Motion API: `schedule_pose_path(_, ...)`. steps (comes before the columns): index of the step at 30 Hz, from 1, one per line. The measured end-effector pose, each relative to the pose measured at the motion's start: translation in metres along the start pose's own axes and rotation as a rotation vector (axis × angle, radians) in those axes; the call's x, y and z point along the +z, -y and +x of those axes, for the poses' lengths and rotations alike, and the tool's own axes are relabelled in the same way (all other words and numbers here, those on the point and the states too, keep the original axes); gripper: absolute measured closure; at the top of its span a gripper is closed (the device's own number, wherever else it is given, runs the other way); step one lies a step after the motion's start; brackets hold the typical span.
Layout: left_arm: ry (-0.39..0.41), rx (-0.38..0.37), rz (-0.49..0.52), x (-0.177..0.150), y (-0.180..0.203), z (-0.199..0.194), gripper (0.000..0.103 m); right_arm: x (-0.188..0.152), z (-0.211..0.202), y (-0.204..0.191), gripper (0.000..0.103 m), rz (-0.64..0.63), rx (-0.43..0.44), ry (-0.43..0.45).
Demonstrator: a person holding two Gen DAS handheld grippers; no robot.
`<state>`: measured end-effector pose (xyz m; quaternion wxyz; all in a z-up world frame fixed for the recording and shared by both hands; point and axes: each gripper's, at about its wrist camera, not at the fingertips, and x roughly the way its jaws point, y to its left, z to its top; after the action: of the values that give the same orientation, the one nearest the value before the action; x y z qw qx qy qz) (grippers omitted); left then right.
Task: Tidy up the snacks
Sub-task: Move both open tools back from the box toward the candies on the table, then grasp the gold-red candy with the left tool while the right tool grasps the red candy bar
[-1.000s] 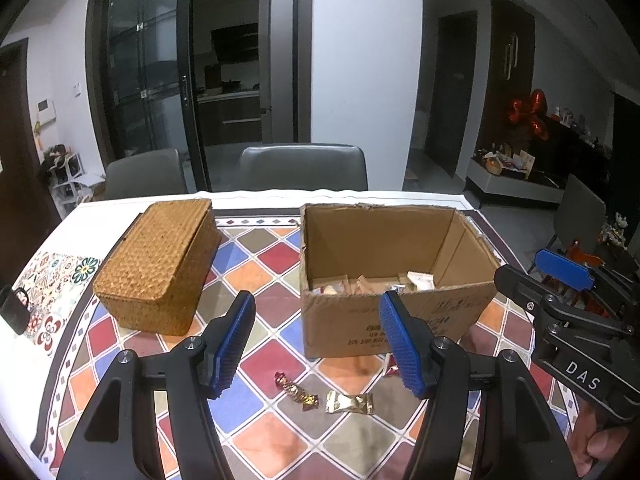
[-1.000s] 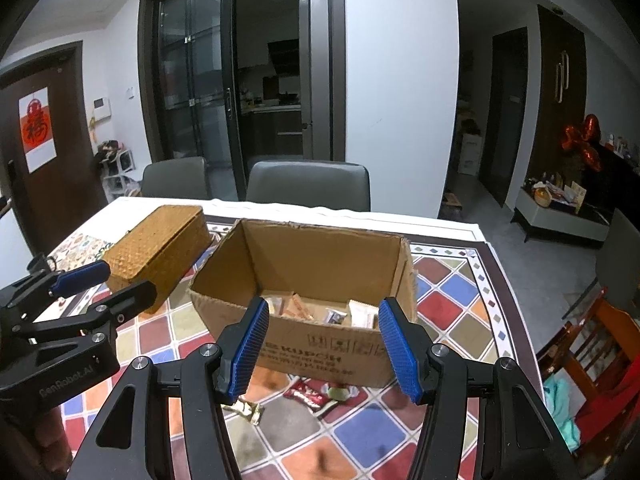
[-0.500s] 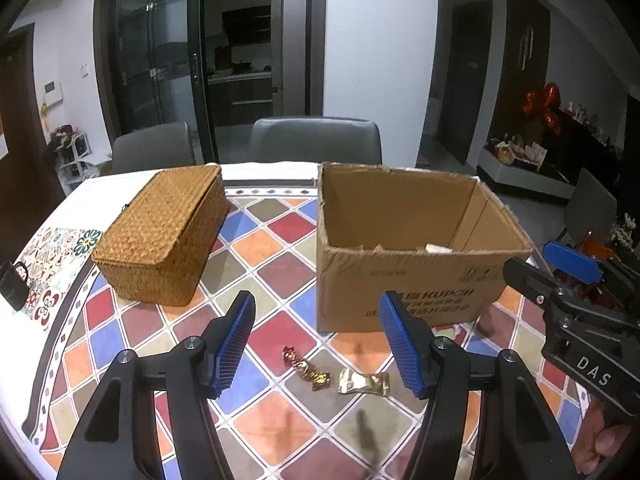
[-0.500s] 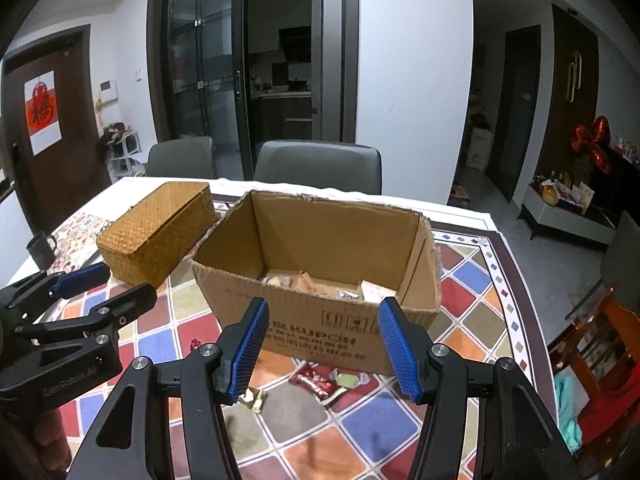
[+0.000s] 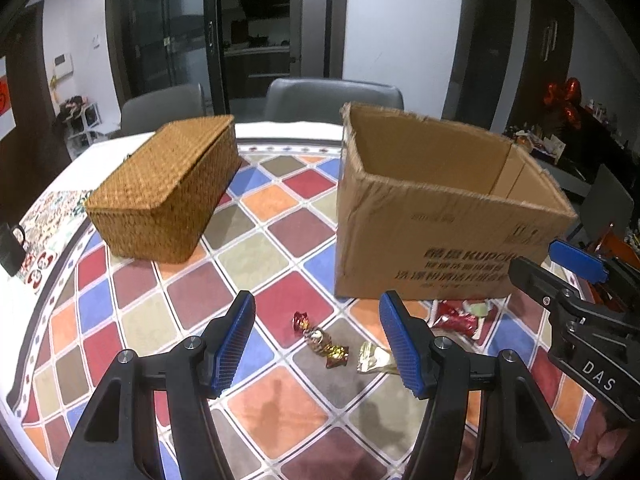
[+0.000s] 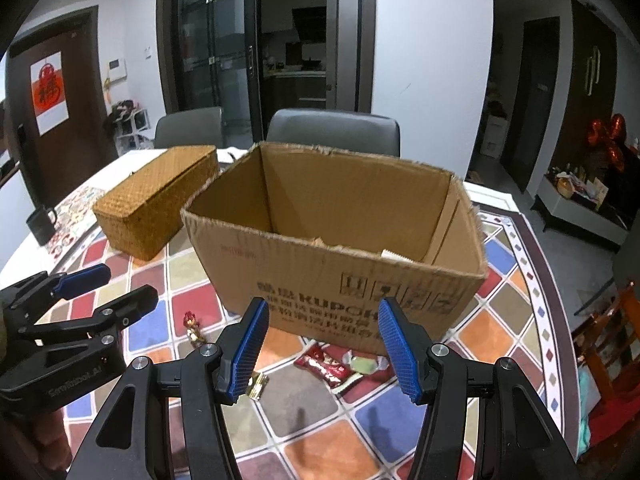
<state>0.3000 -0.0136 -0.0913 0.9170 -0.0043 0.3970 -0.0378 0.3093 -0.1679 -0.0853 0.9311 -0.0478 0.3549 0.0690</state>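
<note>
An open cardboard box (image 5: 436,236) stands on the table; it also shows in the right wrist view (image 6: 340,272), with a few snacks just visible inside. Loose snacks lie in front of it: a red-gold wrapped candy (image 5: 320,340), a gold wrapper (image 5: 372,358), a red packet (image 6: 326,366) and a pale green candy (image 6: 364,364). My left gripper (image 5: 320,352) is open and empty, above the candies. My right gripper (image 6: 320,350) is open and empty, above the red packet.
A lidded wicker basket (image 5: 168,188) sits left of the box. A dark mug (image 6: 40,224) stands at the table's left edge. Two grey chairs (image 5: 332,98) stand behind the table with the colourful diamond-patterned cloth (image 5: 256,256).
Both grippers have dropped lower and come closer to the table. The box's contents are now mostly hidden behind its front wall. Both grippers stay open.
</note>
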Motion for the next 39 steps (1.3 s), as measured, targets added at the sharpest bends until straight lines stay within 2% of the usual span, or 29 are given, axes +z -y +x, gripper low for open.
schedule_pose_path(16,-0.067,0.044,-0.067,-0.028,-0.005,0.05,0.039,-0.029,0.059,-0.007,0.045,-0.135,0.029,-0.101)
schedule_pose_path(35,-0.134,0.05,-0.104,-0.04,-0.009,0.085,0.042,-0.056,0.113,-0.004,0.045,-0.115,0.071,-0.231)
schedule_pose_path(36,-0.136,0.047,-0.106,-0.04,-0.009,0.085,0.043,-0.057,0.112,-0.004,0.046,-0.118,0.067,-0.227)
schedule_pose_path(39,-0.143,0.04,-0.116,-0.04,-0.009,0.089,0.045,-0.059,0.112,-0.003,0.06,-0.108,0.089,-0.24)
